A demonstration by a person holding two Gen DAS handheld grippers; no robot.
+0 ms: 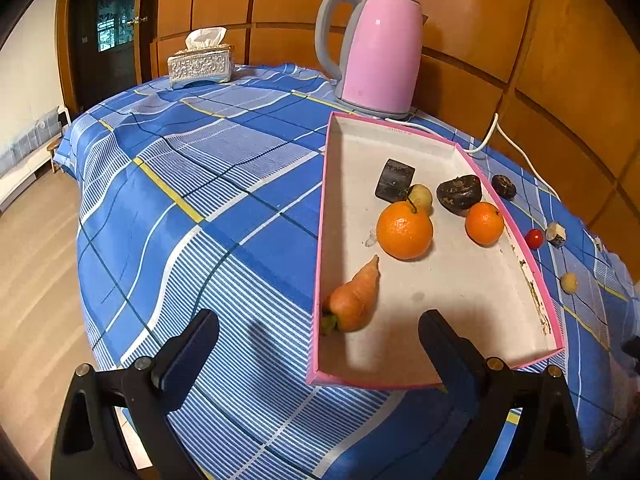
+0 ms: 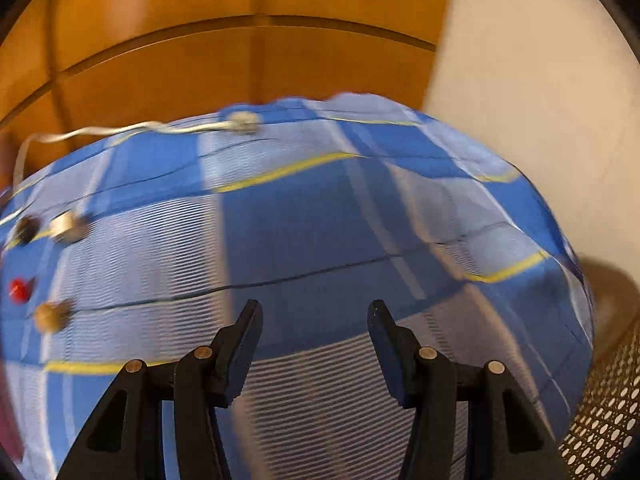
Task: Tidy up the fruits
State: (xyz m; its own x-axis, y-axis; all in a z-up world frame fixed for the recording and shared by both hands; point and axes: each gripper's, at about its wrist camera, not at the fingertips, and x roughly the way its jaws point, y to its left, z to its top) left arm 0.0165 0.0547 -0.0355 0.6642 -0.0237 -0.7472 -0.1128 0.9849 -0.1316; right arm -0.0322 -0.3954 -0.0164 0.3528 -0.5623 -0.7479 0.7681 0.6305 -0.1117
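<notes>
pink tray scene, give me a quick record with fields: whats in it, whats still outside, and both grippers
tray: pink tray on the blue plaid tablecloth, beside the pink kettle
inside tray: carrot, large orange, small orange, small yellowish fruit, two dark pieces
outside tray: cherry tomato, dark round fruit, pale chunk, small tan fruit
left gripper: open, empty, at the tray's near end
right gripper: open, empty, over bare cloth; view blurred
</notes>
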